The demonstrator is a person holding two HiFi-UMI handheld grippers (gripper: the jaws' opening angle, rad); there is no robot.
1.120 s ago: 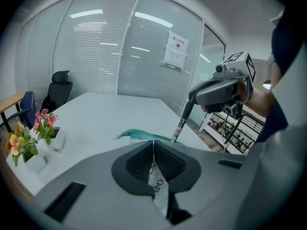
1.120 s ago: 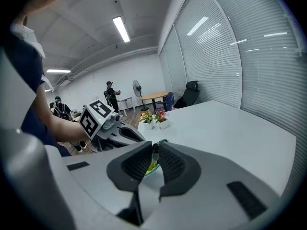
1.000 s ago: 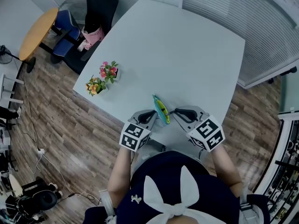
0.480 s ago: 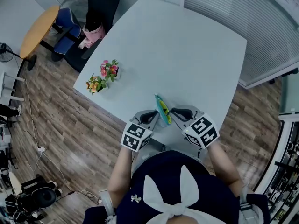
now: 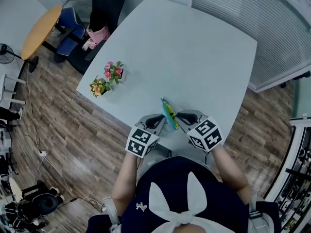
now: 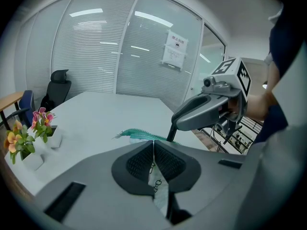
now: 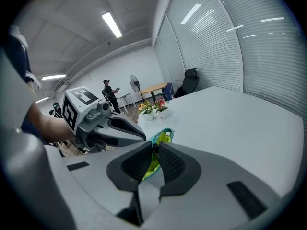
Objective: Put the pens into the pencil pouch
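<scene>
Both hand-held grippers are clamped on the pencil pouch [image 5: 168,113] at the near edge of a pale table [image 5: 194,57]. The left gripper [image 6: 153,143] has its jaws pressed together on a fold of the pouch's pale fabric, a small zip chain caught between the ribbed pads [image 6: 139,163]. The right gripper [image 7: 156,147] pinches the pouch's rim at the zip, with a small dark piece held at the tips of its almost-closed jaws.

From above, the left gripper [image 5: 164,125] and the right gripper [image 5: 178,116] meet the pouch from either side, their marker cubes close to the person's body. The pouch stands on edge between them, narrow and teal, its zip teeth running along the top [image 6: 136,135] and a yellow-green inside showing through the gap [image 7: 163,138] — whether pens lie in it cannot be told.

Further along the table's left edge stand two small flower pots [image 5: 112,74], one pink-flowered, the other orange [image 5: 98,88], well apart from the pouch. Beyond the table's far left corner are a black office chair [image 5: 104,8] and a round wooden table [image 5: 41,30] on a wood-plank floor; slatted blinds [image 6: 96,51] line the glass wall behind.
</scene>
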